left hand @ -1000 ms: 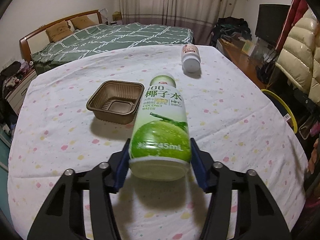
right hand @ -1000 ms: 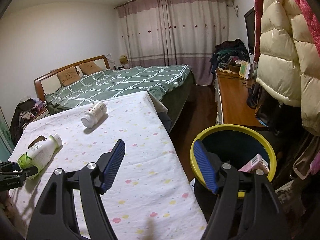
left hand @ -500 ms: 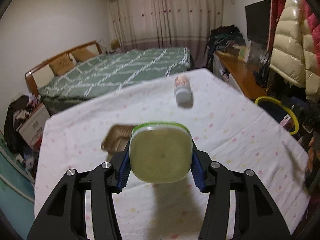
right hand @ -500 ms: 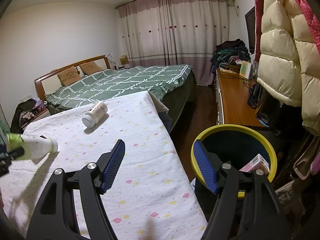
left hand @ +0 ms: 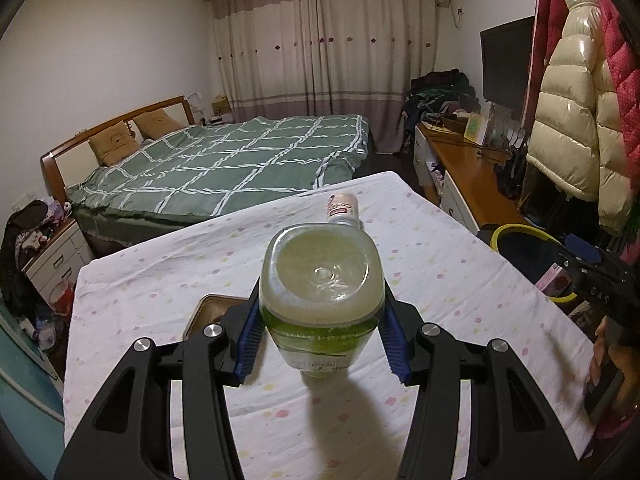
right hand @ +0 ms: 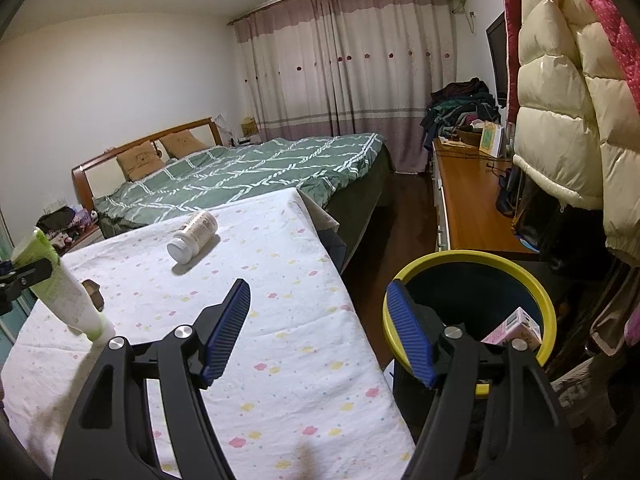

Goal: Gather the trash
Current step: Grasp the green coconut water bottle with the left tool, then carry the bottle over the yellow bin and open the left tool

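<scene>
Left hand-held gripper [left hand: 322, 330] has its blue pads clamped on the green coconut-water bottle [left hand: 322, 284], base tipped toward the camera, cap end hanging down over the surface [left hand: 460, 280], and clear of the cloth. Right hand-held gripper [right hand: 318, 330] sits wide apart and empty, pointing across the surface edge toward the yellow-rimmed bin [right hand: 476, 258] on the floor beside it. A pink carton [right hand: 516, 326] is already in there. Lying on the cloth beyond the green one: a small white bottle [left hand: 343, 210] on its side, and a brown tray [left hand: 208, 312] just behind the left jaw. So this reads as the carry step, bottle picked and airborne. Next move calls for swinging it right, out past the surface edge, centred over the bin's mouth before letting go.
</scene>
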A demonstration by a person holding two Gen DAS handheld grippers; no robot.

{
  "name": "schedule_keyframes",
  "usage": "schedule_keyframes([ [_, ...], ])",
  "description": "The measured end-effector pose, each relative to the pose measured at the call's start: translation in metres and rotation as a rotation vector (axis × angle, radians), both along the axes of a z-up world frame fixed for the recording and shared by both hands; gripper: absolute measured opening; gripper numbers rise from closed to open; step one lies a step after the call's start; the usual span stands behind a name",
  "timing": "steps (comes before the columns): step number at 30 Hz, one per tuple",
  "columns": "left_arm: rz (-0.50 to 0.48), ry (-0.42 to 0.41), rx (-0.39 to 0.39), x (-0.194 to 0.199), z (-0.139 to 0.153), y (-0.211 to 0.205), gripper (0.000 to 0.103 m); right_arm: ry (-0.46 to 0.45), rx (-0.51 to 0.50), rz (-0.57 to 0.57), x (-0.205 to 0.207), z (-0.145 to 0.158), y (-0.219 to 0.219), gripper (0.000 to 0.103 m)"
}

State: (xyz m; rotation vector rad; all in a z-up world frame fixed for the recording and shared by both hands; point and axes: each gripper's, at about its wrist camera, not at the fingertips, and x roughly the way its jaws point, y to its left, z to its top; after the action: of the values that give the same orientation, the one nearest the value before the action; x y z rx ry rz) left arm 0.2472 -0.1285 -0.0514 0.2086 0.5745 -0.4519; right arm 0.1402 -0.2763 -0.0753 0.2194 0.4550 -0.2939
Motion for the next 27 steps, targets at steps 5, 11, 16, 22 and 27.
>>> schedule_keyframes([
  [5,-0.02,0.0,0.002,0.002,0.006,-0.013,0.051,-0.004,0.017,0.017,-0.008,0.004,-0.006,0.067],
  [11,-0.06,-0.005,-0.006,0.001,0.014,-0.037,0.051,-0.043,0.012,-0.008,-0.036,0.018,-0.026,0.067],
  [16,-0.121,0.008,-0.016,-0.004,0.02,-0.067,0.051,-0.071,0.007,-0.065,-0.069,0.029,-0.053,0.067],
  [22,-0.269,0.028,-0.024,-0.014,0.033,-0.139,0.052,-0.061,0.003,-0.151,-0.098,0.03,-0.089,0.067],
  [27,-0.392,0.028,-0.03,-0.027,0.042,-0.214,0.051,-0.041,0.034,-0.208,-0.114,0.021,-0.119,0.067],
])
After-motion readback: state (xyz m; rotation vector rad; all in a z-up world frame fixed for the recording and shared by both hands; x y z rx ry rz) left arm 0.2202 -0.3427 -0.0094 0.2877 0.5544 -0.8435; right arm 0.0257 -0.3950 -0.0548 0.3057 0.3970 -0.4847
